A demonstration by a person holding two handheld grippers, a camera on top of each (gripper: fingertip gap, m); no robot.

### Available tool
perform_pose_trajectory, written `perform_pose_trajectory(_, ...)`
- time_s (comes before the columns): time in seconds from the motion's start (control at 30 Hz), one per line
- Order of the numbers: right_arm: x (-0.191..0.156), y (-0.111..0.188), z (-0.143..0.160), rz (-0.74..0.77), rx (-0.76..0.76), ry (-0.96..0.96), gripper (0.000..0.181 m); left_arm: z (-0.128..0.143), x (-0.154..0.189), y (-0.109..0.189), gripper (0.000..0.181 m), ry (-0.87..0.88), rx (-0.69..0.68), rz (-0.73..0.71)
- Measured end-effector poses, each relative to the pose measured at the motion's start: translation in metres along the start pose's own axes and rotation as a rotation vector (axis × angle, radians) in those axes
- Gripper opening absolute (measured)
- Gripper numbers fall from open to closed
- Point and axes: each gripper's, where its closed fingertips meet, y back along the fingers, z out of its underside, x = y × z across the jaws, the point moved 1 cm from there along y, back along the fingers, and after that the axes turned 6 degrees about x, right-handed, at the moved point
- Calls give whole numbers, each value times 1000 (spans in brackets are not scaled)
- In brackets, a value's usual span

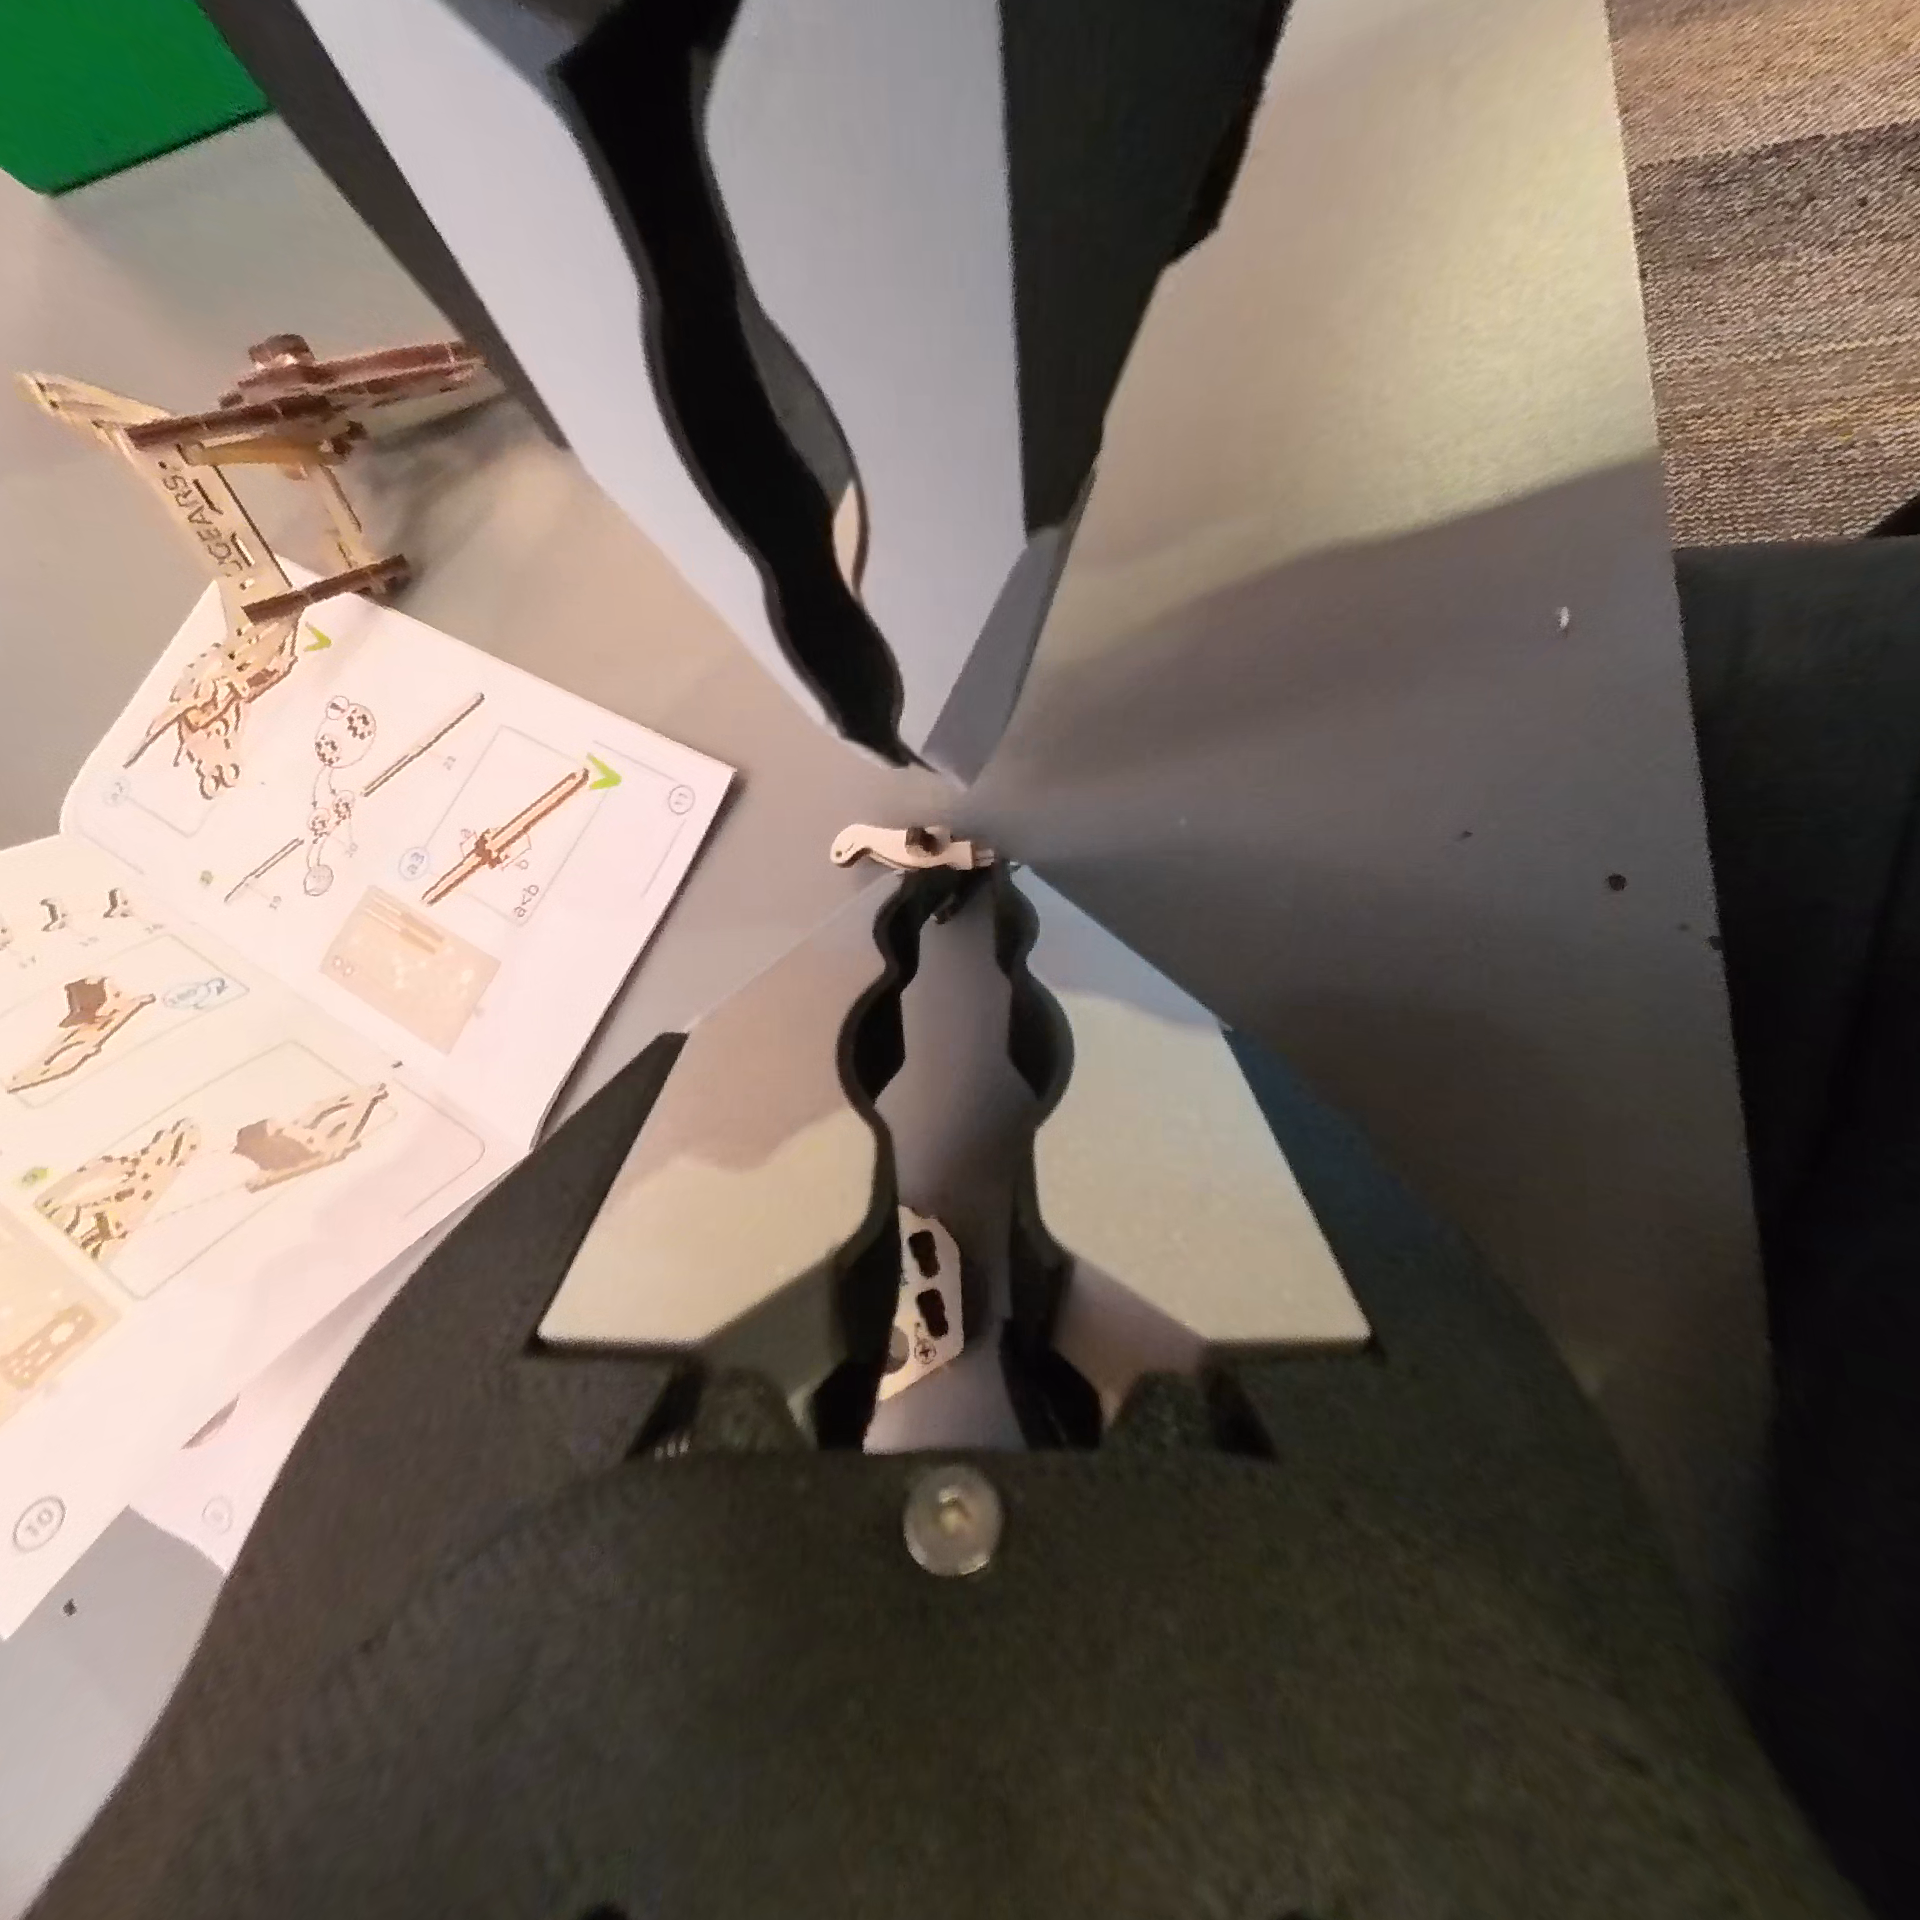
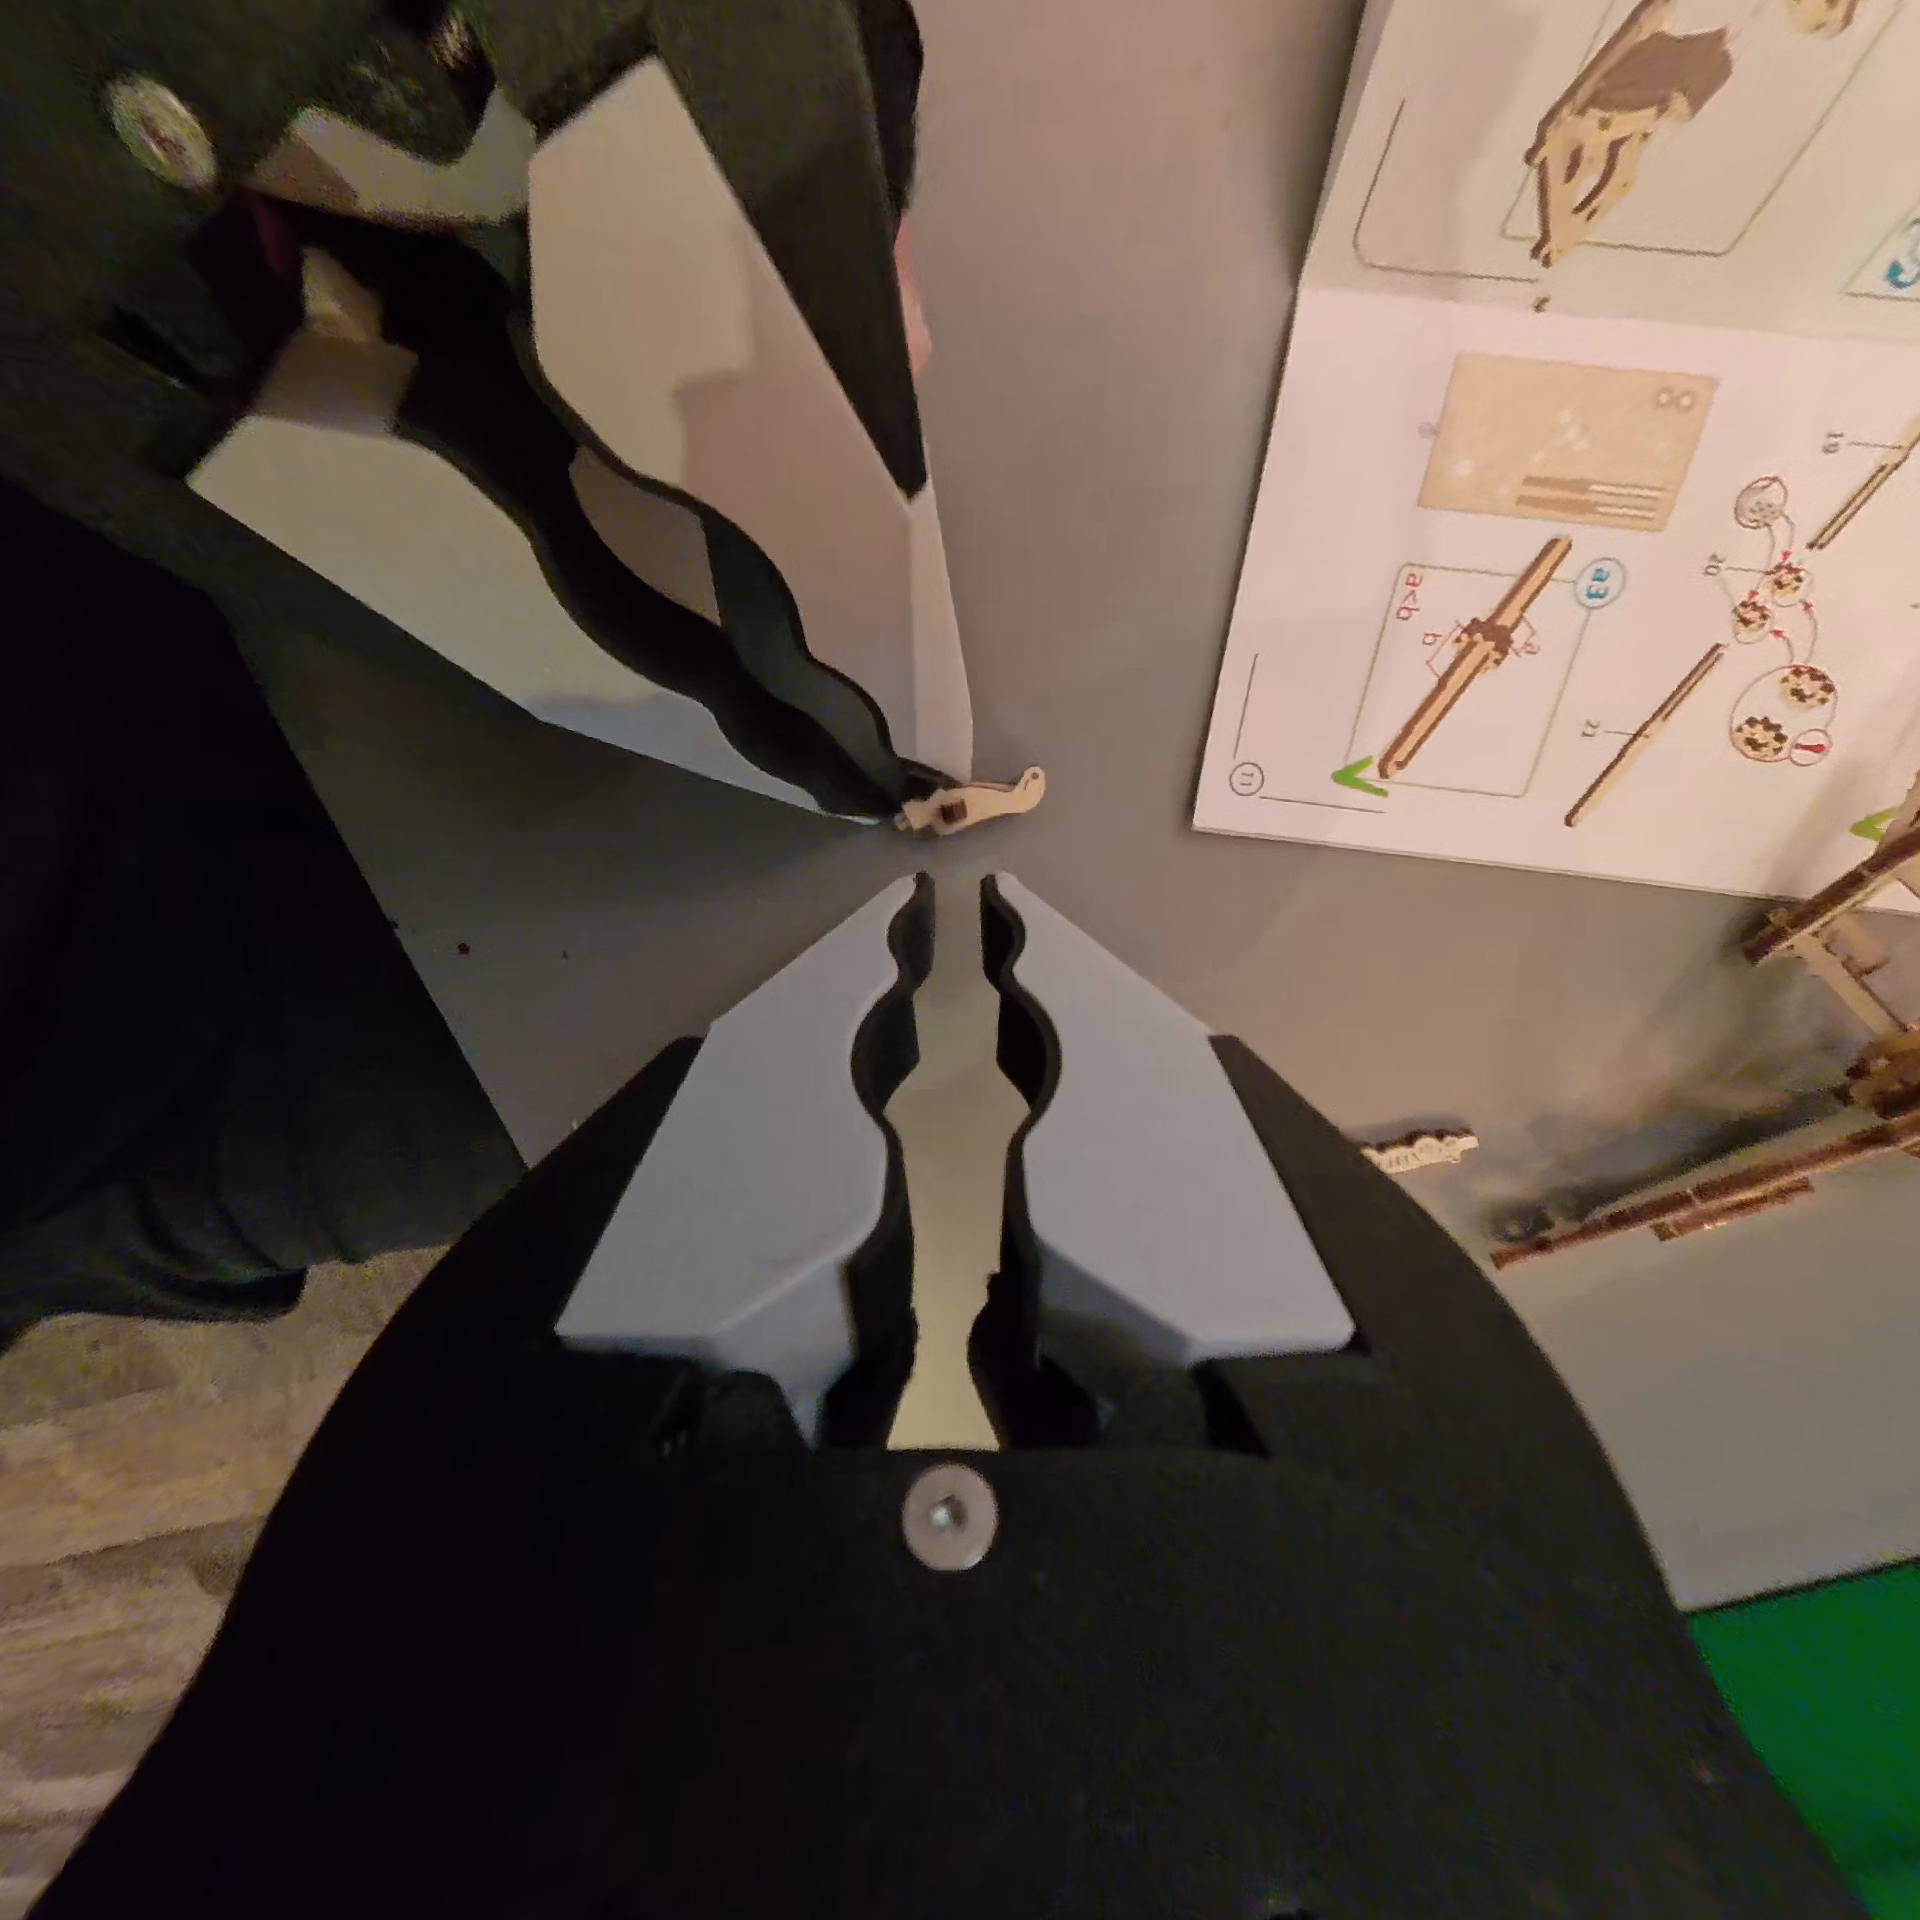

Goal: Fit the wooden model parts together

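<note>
A small pale wooden lever part [image 1: 906, 844] sits at the tips of my left gripper [image 1: 951, 883], which is shut on one end of it just above the grey table. In the right wrist view the left gripper [image 2: 902, 805] comes in from the upper left and the part [image 2: 977, 800] sticks out to the right of its tips. My right gripper [image 2: 953, 883] is empty, its jaws a narrow gap apart, tips just short of the part. It enters the left wrist view from the top [image 1: 899, 753]. A pale slotted piece [image 1: 930, 1320] shows between the left fingers near their base.
A partly built wooden model [image 1: 239, 468] [image 2: 1818, 1039] stands by the instruction sheet [image 1: 312, 935] [image 2: 1610, 520]. A small loose wooden part [image 2: 1418, 1151] lies near it. A green box [image 1: 104, 83] is at the table's corner. Carpet [image 1: 1766, 260] lies beyond the table edge. Both grippers' tips are close together, under 4 cm apart. From the left gripper's tips to the pale slotted piece [image 1: 930, 1320] is close to 8 centimetres.
</note>
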Motion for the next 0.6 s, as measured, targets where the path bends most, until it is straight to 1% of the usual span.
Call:
perform_pose_trajectory(0.23,-1,-3,-6,-8,60,-53,6,0,-1,2,18,8,7,3)
perform_pose_trajectory(0.43,1,-1,-7,-11,109,-105,8,1,-4,6,34,53,17,34)
perform_pose_trajectory(0.6,6,-1,-10,-7,168,-145,7,2,-8,8,36,97,25,54)
